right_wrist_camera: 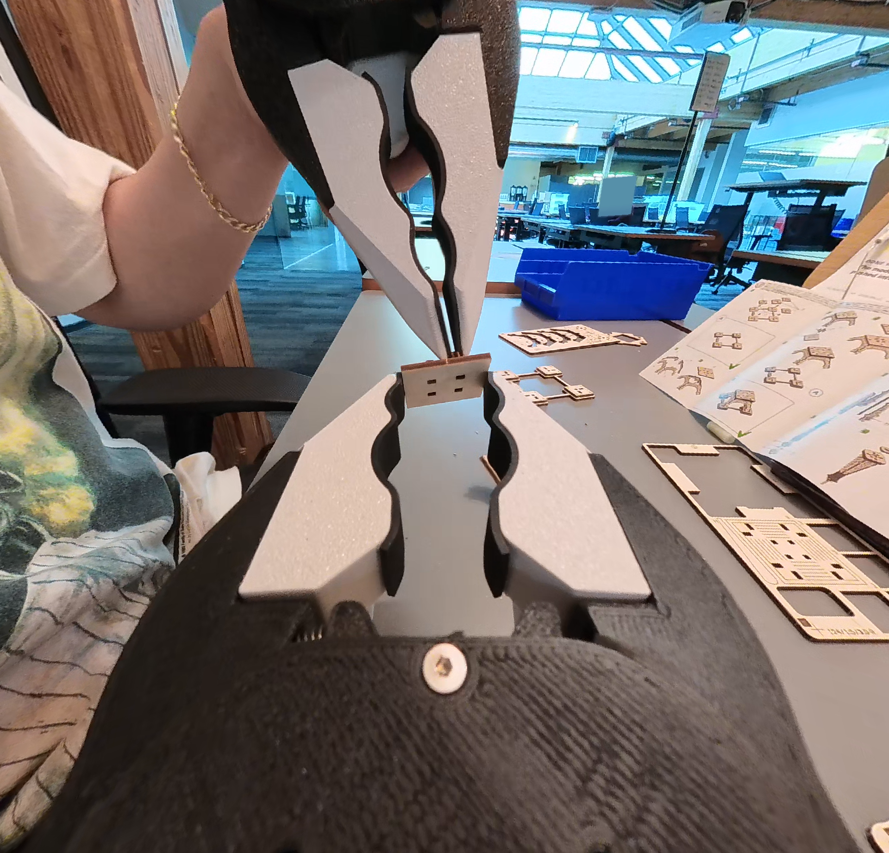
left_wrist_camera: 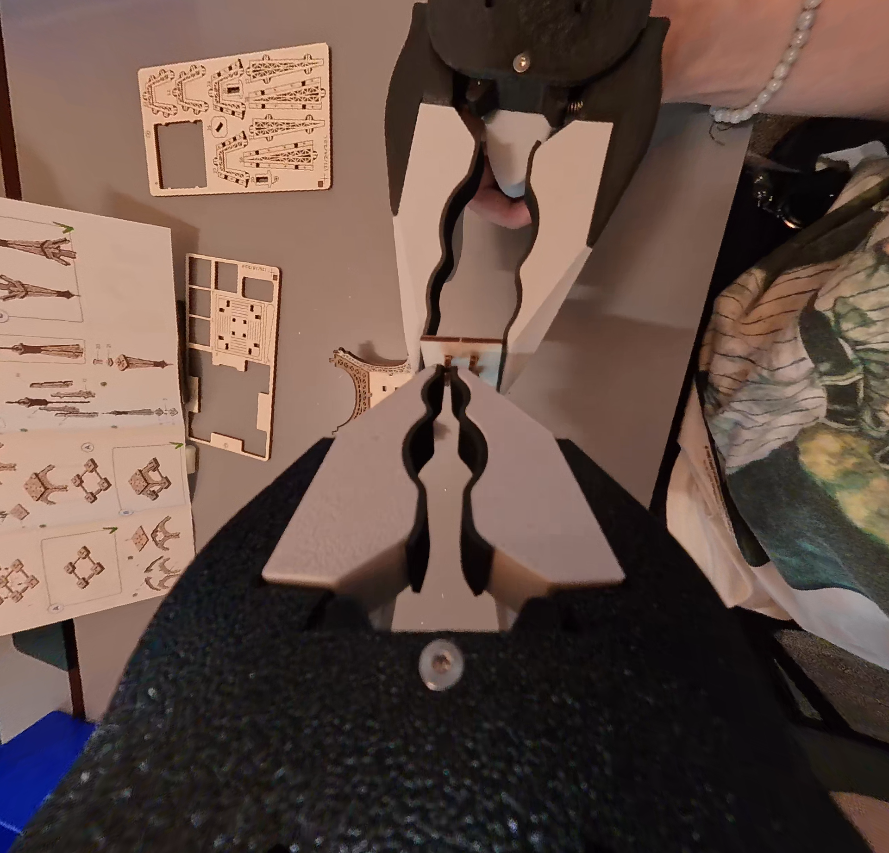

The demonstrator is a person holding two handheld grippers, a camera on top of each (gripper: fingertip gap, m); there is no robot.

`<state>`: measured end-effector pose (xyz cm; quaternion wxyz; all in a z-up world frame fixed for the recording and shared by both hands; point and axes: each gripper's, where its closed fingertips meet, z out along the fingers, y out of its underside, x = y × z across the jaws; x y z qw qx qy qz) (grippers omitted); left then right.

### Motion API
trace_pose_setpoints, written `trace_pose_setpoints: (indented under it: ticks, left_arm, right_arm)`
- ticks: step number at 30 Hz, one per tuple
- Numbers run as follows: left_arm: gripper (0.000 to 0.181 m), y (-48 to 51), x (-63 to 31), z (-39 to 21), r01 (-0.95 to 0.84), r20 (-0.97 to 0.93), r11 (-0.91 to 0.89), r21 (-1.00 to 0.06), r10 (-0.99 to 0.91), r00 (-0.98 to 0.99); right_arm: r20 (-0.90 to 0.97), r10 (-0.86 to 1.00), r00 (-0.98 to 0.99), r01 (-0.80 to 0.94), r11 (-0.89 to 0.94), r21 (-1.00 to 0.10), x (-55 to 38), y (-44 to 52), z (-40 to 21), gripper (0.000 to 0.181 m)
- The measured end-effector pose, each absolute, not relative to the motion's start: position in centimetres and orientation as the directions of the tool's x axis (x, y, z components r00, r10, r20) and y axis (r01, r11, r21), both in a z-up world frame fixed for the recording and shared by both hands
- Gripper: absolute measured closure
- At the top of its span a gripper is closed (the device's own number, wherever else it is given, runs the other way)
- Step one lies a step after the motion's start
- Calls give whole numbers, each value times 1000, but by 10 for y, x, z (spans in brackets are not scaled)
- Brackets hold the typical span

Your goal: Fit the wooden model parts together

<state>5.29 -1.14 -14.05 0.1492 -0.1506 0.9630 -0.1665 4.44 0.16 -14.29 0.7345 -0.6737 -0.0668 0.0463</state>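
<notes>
The right gripper [right_wrist_camera: 442, 387] holds a small square wooden plate [right_wrist_camera: 445, 380] by its side edges between its fingertips, above the grey table [right_wrist_camera: 625, 426]. The left gripper [left_wrist_camera: 447, 370], fingers nearly closed, pinches a small tab on the plate's top edge. An arched wooden leg section [left_wrist_camera: 365, 378] lies on the table just beside the grippers. Punched part sheets [left_wrist_camera: 235, 118] and an instruction sheet [left_wrist_camera: 86, 397] lie farther off.

Blue plastic bin [right_wrist_camera: 607, 281], on far table edge. Grey table [right_wrist_camera: 625, 426]. Black chair armrest [right_wrist_camera: 202, 387], beside table. Wooden post [right_wrist_camera: 96, 60], behind. Office desks and chairs [right_wrist_camera: 673, 224], distant background.
</notes>
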Motion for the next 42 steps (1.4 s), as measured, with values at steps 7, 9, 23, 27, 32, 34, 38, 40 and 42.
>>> trace_pose_setpoints:
  ticks: [7, 9, 23, 27, 32, 34, 38, 40, 42]
  left_arm:
    - [181, -13, 52, -145, -258, -134, 879, -401, -336, -932]
    - [181, -13, 52, -145, -262, -129, 878, -401, -338, -932]
    - [181, -15, 54, -145, -321, -71, 814, -485, -402, -913]
    - [181, -14, 56, -146, -243, -146, 839, -486, -352, -924]
    - [181, -16, 59, -144, -211, -213, 857, -471, -342, -915]
    - [181, -16, 60, -145, -279, -146, 820, -501, -397, -906]
    - [181, -18, 61, -143, -399, 8, 721, -566, -480, -877]
    - [181, -17, 61, -145, -354, -22, 744, -567, -443, -896]
    - [181, -16, 59, -145, -270, -114, 797, -540, -387, -915]
  right_arm:
    - [50, 166, 985, 42, 54, -998, 43, 1, -147, 151]
    - [44, 169, 985, 36, 50, -998, 44, 1, -148, 151]
    - [37, 161, 986, 29, 46, -998, 46, 1, -148, 151]
    - [28, 150, 988, 22, 42, -999, 48, 1, -148, 151]
    - [14, 142, 990, 6, 54, -999, 50, 0, -147, 151]
    - [13, 133, 991, 7, 49, -999, 51, 1, -147, 151]
    - [13, 140, 990, 5, 60, -998, 51, -1, -146, 151]
    - [15, 141, 990, 8, 50, -999, 50, 0, -147, 151]
    - [21, 149, 989, 14, 46, -999, 48, 0, -148, 151]
